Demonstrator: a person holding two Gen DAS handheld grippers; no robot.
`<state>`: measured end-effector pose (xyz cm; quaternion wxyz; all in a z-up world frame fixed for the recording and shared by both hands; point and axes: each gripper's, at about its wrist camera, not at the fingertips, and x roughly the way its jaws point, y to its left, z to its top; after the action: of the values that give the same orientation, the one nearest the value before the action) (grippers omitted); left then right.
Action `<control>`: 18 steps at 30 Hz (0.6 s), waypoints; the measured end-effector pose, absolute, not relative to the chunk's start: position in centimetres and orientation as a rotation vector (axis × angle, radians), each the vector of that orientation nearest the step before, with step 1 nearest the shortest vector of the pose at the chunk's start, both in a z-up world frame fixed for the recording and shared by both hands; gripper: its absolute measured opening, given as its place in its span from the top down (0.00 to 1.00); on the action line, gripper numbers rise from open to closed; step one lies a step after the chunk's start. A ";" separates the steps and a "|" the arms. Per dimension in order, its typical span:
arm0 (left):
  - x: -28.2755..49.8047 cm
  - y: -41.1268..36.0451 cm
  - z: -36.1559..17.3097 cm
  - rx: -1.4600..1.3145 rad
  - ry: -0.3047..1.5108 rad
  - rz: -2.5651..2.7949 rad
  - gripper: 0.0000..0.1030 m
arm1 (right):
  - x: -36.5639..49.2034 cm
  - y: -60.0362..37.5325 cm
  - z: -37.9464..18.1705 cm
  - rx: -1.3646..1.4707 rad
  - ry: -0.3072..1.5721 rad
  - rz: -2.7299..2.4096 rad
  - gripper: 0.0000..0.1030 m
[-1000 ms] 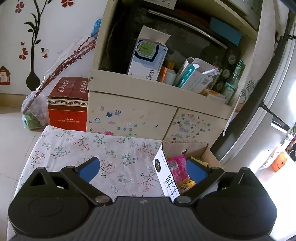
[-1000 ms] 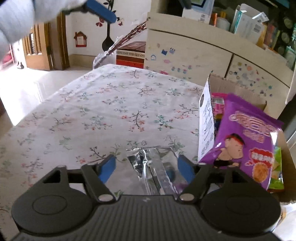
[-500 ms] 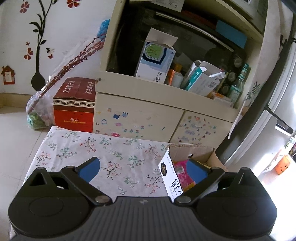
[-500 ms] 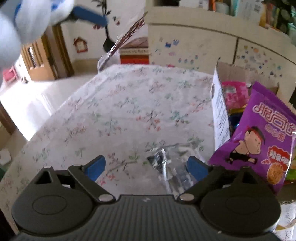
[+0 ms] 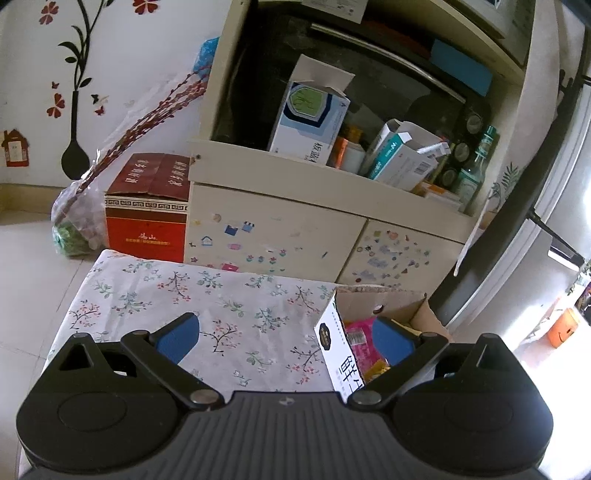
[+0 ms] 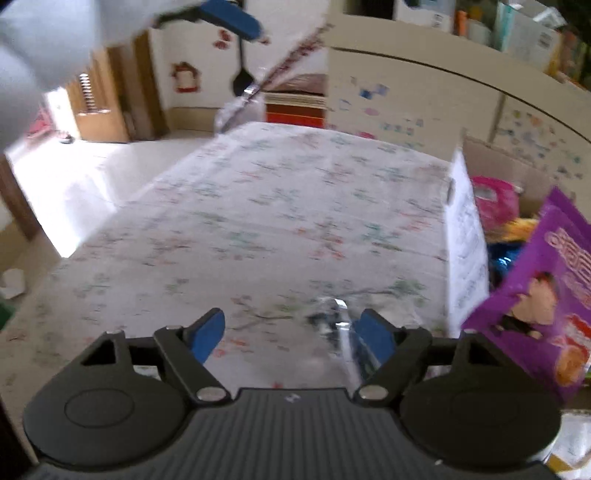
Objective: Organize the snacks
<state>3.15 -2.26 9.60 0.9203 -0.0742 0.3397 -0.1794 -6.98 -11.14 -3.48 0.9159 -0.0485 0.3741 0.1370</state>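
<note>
In the right wrist view, my right gripper (image 6: 290,334) hovers low over the floral tablecloth (image 6: 280,221). A crinkled silver packet (image 6: 338,326) lies between its blue pads, close to the right one. The jaws are closing and do not clamp the packet. A purple snack bag (image 6: 546,295) leans out of the cardboard box (image 6: 467,240) on the right. In the left wrist view, my left gripper (image 5: 286,339) stands open and empty above the cloth. Its right finger overlaps the box (image 5: 384,304), which holds a pink packet (image 5: 360,341).
A cream cupboard (image 5: 295,229) with stickers stands behind the table, its shelf crowded with boxes and bottles. A red carton (image 5: 147,221) and a plastic bag sit on the floor at the left. A sleeve (image 6: 37,48) and the left gripper's finger (image 6: 229,16) show at the top left.
The right gripper's jaws widened, then narrowed around the silver packet, and its view shifted and blurred. The left gripper has kept still and open.
</note>
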 end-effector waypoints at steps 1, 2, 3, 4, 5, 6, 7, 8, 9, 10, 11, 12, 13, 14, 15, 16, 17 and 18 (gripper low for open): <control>3.2 -2.3 9.6 -0.153 0.698 -0.369 0.01 | -6.8 -11.1 -3.5 -0.131 0.753 0.251 0.21; 3.1 -2.3 9.6 -0.152 0.698 -0.370 0.01 | -6.8 -10.9 -3.6 -0.190 0.727 0.207 0.18; 3.1 -2.4 9.6 -0.152 0.700 -0.373 0.01 | -6.7 -10.6 -3.9 -0.242 0.708 0.178 0.16; 3.1 -2.4 9.6 -0.152 0.701 -0.376 0.01 | -6.5 -10.5 -4.2 -0.273 0.703 0.162 0.12; 3.1 -2.5 9.6 -0.152 0.701 -0.380 0.01 | -6.2 -10.5 -4.5 -0.277 0.717 0.149 0.11; 3.0 -2.7 9.5 -0.150 0.702 -0.385 0.01 | -5.8 -10.7 -4.8 -0.259 0.742 0.139 0.11; 3.0 -2.7 9.5 -0.147 0.701 -0.390 0.01 | -5.4 -10.9 -5.1 -0.234 0.775 0.130 0.11; 2.9 -2.8 9.5 -0.143 0.701 -0.394 0.01 | -5.1 -11.0 -5.4 -0.230 0.796 0.124 0.09; 2.9 -2.9 9.5 -0.138 0.702 -0.398 0.01 | -4.9 -10.7 -5.7 -0.253 0.806 0.117 0.08; 2.9 -2.9 9.4 -0.133 0.703 -0.398 0.01 | -4.6 -10.5 -5.8 -0.267 0.809 0.112 0.05; 2.9 -2.9 9.4 -0.131 0.704 -0.395 0.01 | -4.3 -10.6 -5.7 -0.248 0.820 0.107 0.04; 2.9 -2.8 9.4 -0.130 0.703 -0.393 0.01 | -3.9 -10.7 -5.7 -0.229 0.838 0.102 0.04; 3.0 -2.6 9.4 -0.131 0.701 -0.392 0.01 | -3.7 -10.7 -5.5 -0.228 0.853 0.103 0.05; 3.0 -2.5 9.5 -0.134 0.699 -0.392 0.01 | -3.7 -10.8 -5.5 -0.242 0.865 0.108 0.08; 3.0 -2.3 9.5 -0.137 0.698 -0.392 0.01 | -3.8 -10.6 -5.3 -0.256 0.870 0.116 0.11; 3.0 -2.1 9.6 -0.140 0.696 -0.390 0.01 | -4.2 -10.4 -5.1 -0.264 0.873 0.125 0.18; 3.0 -2.0 9.7 -0.142 0.694 -0.386 0.01 | -4.7 -10.1 -4.9 -0.278 0.871 0.140 0.22; 3.0 -1.8 9.7 -0.144 0.691 -0.380 0.01 | -5.3 -9.6 -4.7 -0.286 0.870 0.167 0.23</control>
<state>3.04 -1.78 9.74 0.9207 -0.0700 0.3363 -0.1850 -5.33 -9.59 -4.73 0.8937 -0.1380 0.4193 0.0804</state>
